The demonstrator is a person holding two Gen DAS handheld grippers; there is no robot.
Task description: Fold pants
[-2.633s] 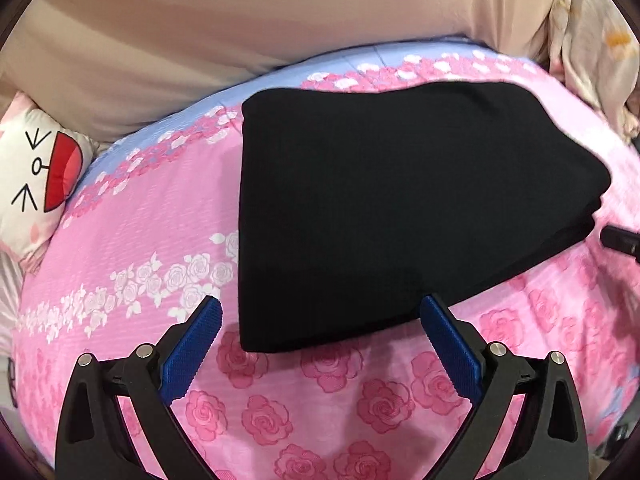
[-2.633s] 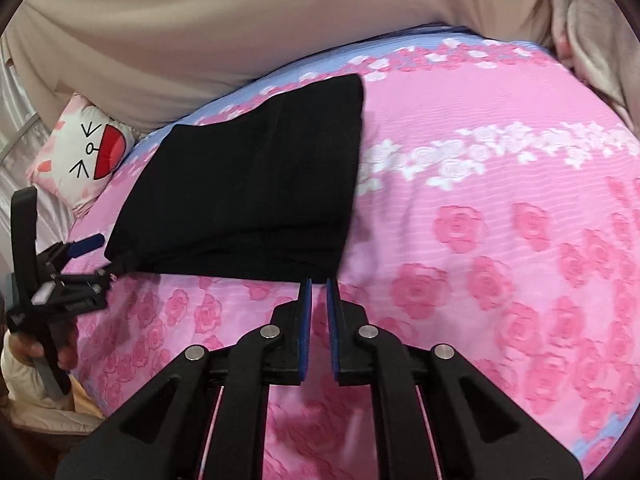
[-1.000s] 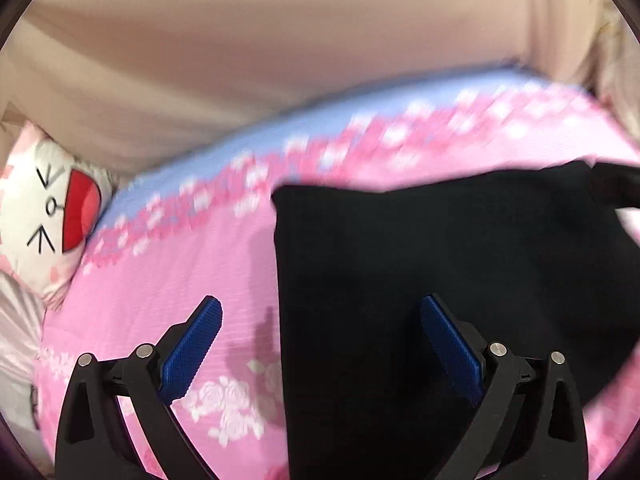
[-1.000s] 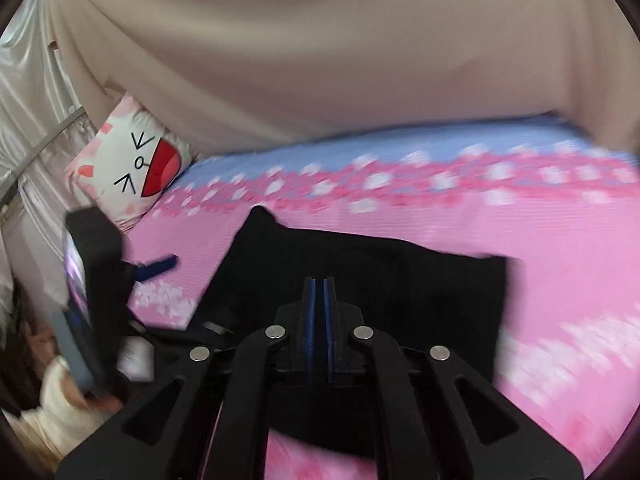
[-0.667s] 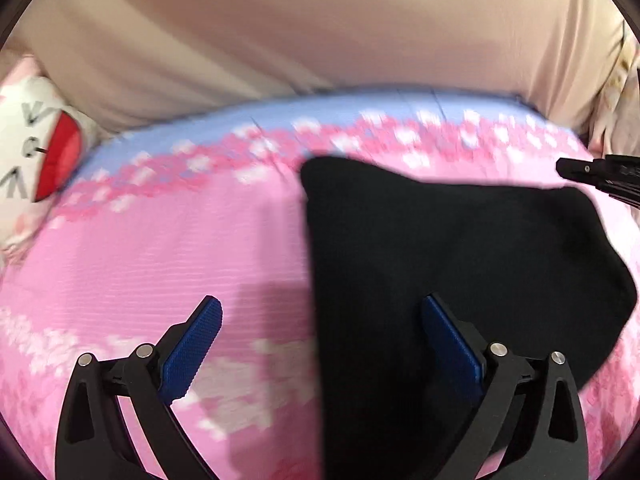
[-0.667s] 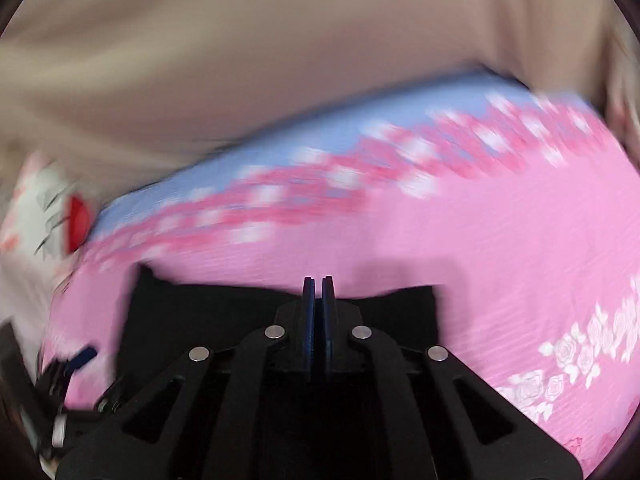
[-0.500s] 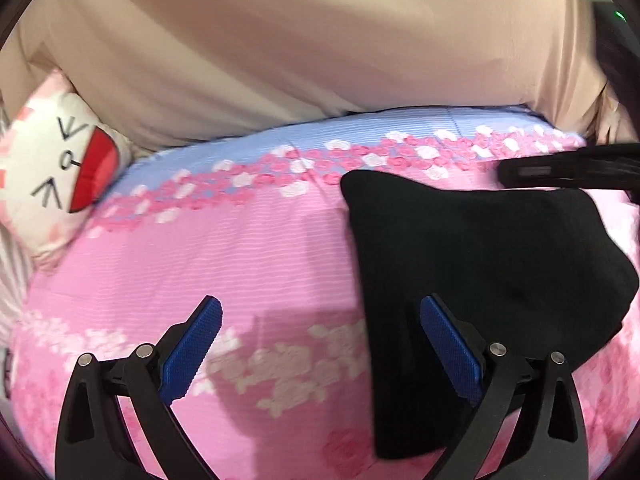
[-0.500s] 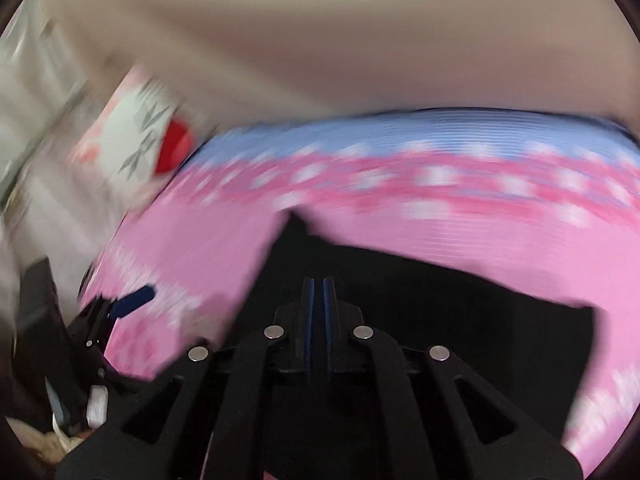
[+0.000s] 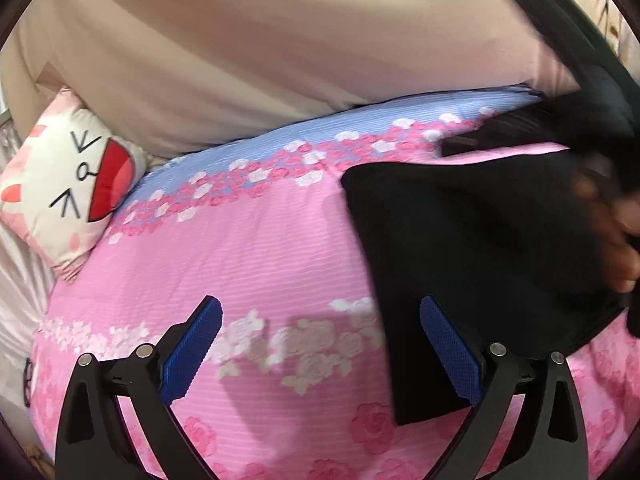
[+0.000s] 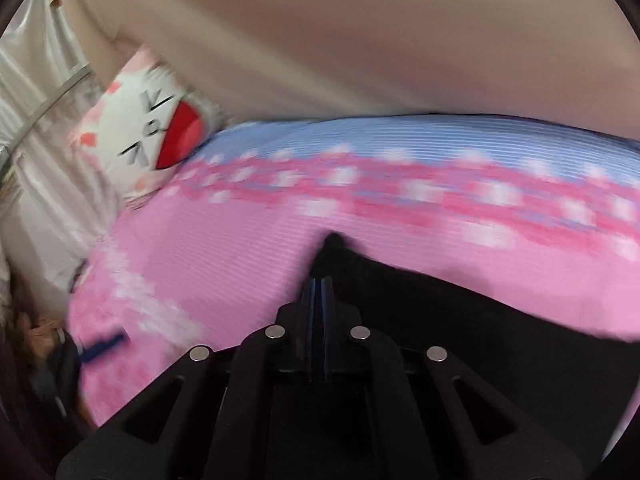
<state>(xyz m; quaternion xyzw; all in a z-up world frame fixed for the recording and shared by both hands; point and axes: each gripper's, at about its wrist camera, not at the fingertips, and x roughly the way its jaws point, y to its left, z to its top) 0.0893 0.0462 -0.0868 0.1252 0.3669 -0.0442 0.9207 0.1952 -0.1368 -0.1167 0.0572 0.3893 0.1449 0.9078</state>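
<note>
The blue pads (image 9: 192,350) of the left gripper (image 9: 318,354) stand wide apart with nothing between them; pink sheet shows in the gap, and the right-hand pad overlaps the near left edge of the black pants (image 9: 472,256) in the view, though whether it touches the cloth cannot be told. The right gripper (image 10: 318,300) has its two fingers pressed together, the blue pads meeting in a thin line. They sit over the black pants (image 10: 460,320), and a small peak of black cloth rises just beyond the tips; whether any fabric is pinched between them is not clear, since the view is blurred.

In the left wrist view the pants lie as a folded dark slab on the right half of the bed (image 9: 248,248), with a straight left edge and a square far-left corner, reaching from near the front edge toward the back. A hand (image 9: 612,232) and the dark body of the other tool come in at the right margin, over the far right part of the pants.

The bed carries a pink rose-print sheet with a blue band along its far edge. A cat-face pillow (image 9: 64,184) leans at the far left corner against a beige curtain (image 9: 280,48).
</note>
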